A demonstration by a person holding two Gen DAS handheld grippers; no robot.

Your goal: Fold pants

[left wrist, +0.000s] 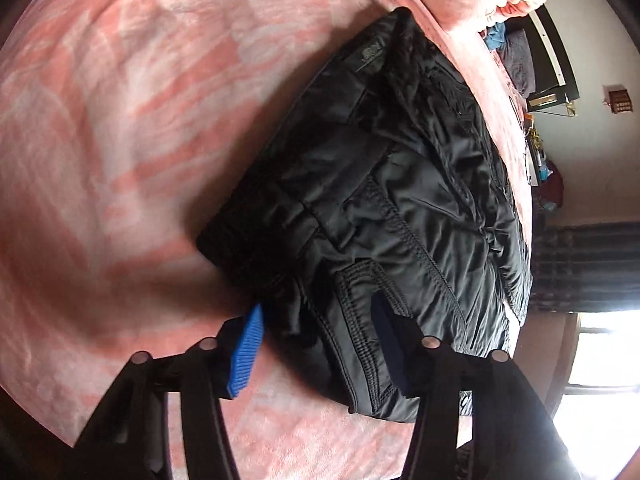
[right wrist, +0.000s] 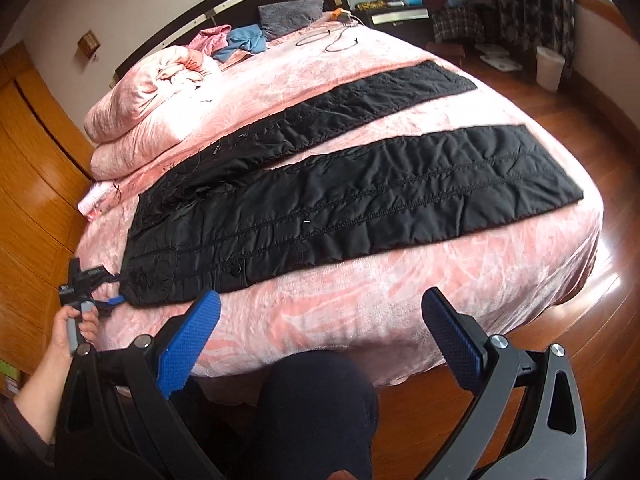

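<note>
The fold looks barely begun. The left claw (left wrist: 320, 344) straddles the waistband corner of the black quilted pants (right wrist: 360, 208), its pads spread with fabric between, not yet clamped. The pants lie flat on the pink plush bedspread (right wrist: 360, 300), legs splayed apart. The right claw (right wrist: 320, 336) hangs wide open, empty, off the bed's edge.

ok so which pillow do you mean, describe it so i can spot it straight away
Start at the dark headboard of the pink bed. Resting upright against it, near its middle, is the grey pillow. It is the only grey thing there: the crumpled clothes beside it are pink and blue.
</note>
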